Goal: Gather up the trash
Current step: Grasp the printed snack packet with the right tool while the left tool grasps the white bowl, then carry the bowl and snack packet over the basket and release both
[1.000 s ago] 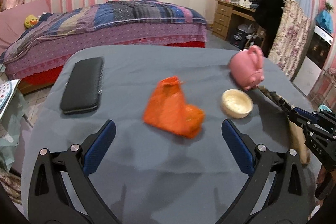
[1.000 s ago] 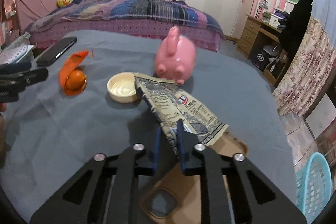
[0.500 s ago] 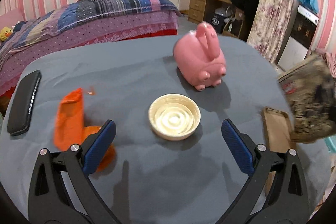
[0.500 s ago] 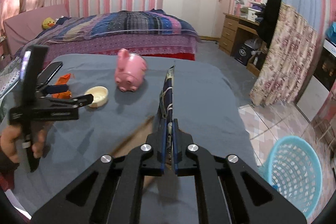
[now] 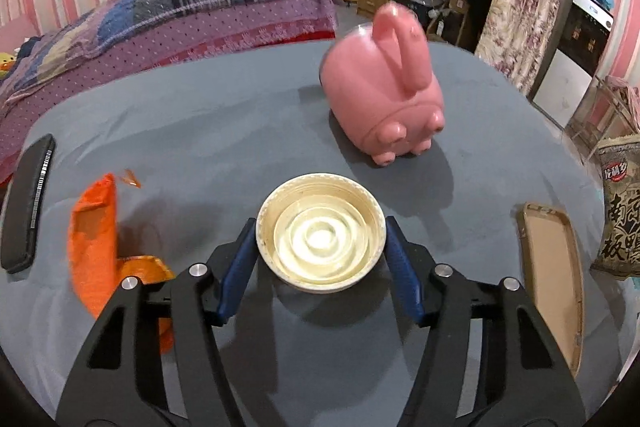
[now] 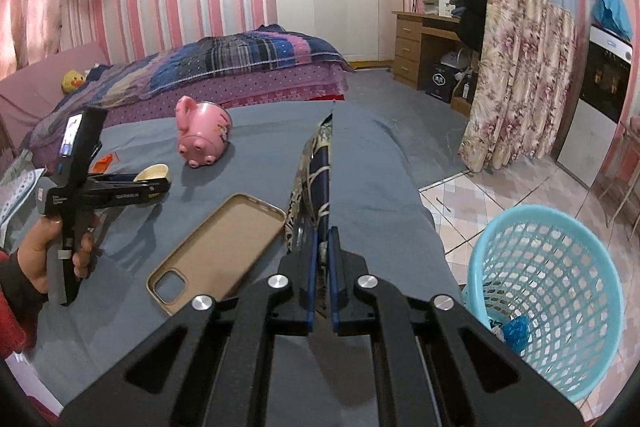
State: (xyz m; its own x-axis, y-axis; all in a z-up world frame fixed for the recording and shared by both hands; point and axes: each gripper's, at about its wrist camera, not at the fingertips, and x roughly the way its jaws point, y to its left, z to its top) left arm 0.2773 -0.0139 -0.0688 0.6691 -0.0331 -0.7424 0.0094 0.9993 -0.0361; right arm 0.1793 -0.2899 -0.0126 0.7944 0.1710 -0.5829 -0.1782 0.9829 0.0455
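The desk (image 5: 200, 131), draped in grey cloth, is carrying everything. Off its right edge a blue mesh basket (image 6: 548, 291) is standing on the floor. The right gripper (image 6: 320, 267) is pinching a printed snack wrapper (image 6: 316, 179) edge-on above the desk's right side, beside a tan phone case (image 6: 218, 247). A pink piggy bank (image 5: 384, 87) is lying toward the far edge. The left gripper (image 5: 320, 255) is closing its blue pads on both sides of a cream lid (image 5: 320, 233) near the front edge. An orange wrapper (image 5: 100, 239) is lying at the left, near a black case (image 5: 28, 203).
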